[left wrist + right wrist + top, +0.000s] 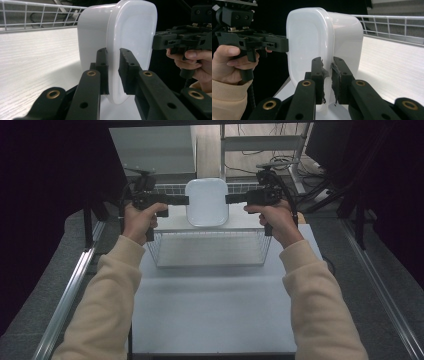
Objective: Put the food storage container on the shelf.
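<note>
Above the wire basket (210, 247) on the desk (215, 315), left gripper (184, 199) and right gripper (230, 198) each pinch opposite rims of the white tub (207, 202), sharing its weight and keeping it level.

At 12 o'clock of our hands the white container (207, 201) sits between both grippers, left gripper (183, 200) at its 9 o'clock rim, right gripper (231, 198) at 3 o'clock, so we have no gap there. Below it the wire basket (209, 251) blocks the table's far half. At 6 o'clock the white tabletop (210, 310) lies bare between our sleeves. A metal rail (70, 290) bounds 9 o'clock; a rack frame (260, 142) stands at 12 o'clock.
</note>
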`<state>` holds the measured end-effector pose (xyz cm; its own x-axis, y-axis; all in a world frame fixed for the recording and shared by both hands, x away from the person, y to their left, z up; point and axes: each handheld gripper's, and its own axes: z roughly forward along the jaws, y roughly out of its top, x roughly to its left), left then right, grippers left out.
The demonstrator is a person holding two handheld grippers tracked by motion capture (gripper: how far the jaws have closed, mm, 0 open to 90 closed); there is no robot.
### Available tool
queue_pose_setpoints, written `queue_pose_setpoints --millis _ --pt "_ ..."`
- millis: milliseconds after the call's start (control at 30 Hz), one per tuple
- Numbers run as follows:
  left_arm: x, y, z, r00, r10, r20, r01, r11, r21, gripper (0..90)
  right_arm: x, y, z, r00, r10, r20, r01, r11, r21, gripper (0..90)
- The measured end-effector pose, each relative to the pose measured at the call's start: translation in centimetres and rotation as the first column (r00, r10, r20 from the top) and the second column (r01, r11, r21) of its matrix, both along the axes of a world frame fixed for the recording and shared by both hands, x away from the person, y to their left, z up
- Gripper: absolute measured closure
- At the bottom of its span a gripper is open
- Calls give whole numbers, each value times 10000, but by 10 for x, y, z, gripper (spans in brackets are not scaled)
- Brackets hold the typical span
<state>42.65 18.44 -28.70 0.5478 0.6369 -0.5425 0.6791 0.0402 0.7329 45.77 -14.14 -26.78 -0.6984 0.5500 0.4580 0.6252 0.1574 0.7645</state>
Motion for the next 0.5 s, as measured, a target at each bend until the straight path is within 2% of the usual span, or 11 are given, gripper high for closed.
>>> queue_pose_setpoints --millis 167,200,267,367,500 --pt "15 -3 -9 9989 27 -470 -20 9999 140 790 15 1 -8 9987 -183 -478 171 9996 -243 797" --pt "18 -3 -10 9986 61 -525 -64 10000 -53 789 18 1 -11 9980 -253 -588 234 9992 -314 794" --pt "23 -3 -11 9980 120 -613 -135 9996 -245 791 25 -1 -14 9953 -372 -896 369 9993 -55 795" --pt "31 -3 -10 9969 74 -787 -101 9994 -337 790 35 -2 -16 9897 -537 -1324 557 9984 120 785" --pt "45 0 -12 9911 33 -1329 -119 9979 -639 778 47 -1 -18 9804 -680 -1847 716 9973 129 760"
